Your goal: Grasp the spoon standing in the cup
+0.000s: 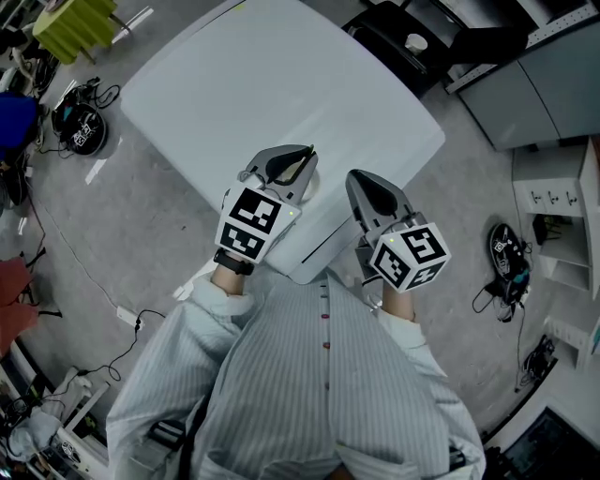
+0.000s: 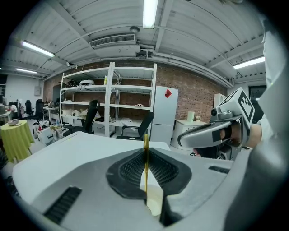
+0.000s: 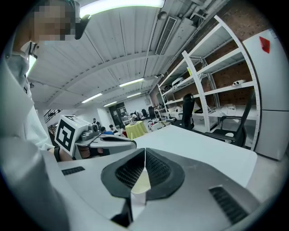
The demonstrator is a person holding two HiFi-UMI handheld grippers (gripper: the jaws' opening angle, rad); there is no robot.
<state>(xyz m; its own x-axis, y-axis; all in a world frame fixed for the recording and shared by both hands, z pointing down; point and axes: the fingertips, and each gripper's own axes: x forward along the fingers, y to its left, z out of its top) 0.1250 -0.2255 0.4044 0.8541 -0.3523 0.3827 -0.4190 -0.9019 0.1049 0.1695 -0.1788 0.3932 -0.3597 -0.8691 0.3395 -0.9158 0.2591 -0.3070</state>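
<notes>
In the left gripper view a thin golden strip, seemingly the spoon (image 2: 146,180) seen edge on, stands upright between the pads of my left gripper (image 2: 146,151). The jaws are shut on it and its end sticks out just past the tips. No cup shows in any view. In the head view the left gripper (image 1: 307,155) and the right gripper (image 1: 356,178) hover side by side over the near corner of the white table (image 1: 262,84). My right gripper (image 3: 144,151) is shut, its pads meeting. A pale cream and white shape shows in the gap behind them; what it is I cannot tell.
White shelving (image 2: 108,99) and a tall white cabinet (image 2: 165,113) stand beyond the table, with black office chairs (image 2: 135,128) in front. A yellow-covered round table (image 1: 75,23) is at the far left. Cables (image 1: 84,127) lie on the grey floor.
</notes>
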